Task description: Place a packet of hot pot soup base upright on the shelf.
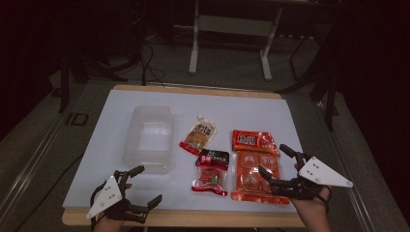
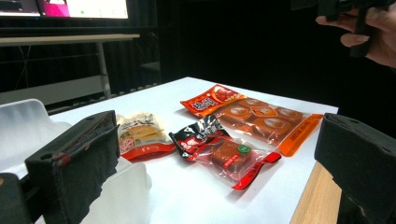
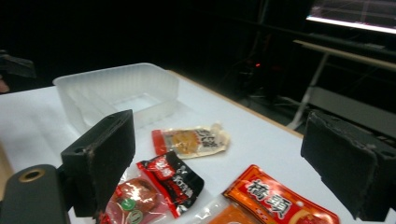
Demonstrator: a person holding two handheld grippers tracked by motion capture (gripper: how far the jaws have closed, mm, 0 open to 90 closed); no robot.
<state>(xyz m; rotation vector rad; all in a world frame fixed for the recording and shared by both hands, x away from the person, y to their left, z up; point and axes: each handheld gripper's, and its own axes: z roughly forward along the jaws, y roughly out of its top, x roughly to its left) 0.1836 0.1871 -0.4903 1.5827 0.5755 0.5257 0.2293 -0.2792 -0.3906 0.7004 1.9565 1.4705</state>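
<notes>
Beneath the right gripper (image 1: 279, 163), fingers spread wide, lies a flat orange multi-cell snack pack (image 1: 255, 176).

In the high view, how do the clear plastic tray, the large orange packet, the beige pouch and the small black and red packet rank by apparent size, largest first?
1. Clear plastic tray, though the large orange packet is nearly as large.
2. Large orange packet.
3. Small black and red packet and beige pouch look about alike; I would not rank them.
</notes>
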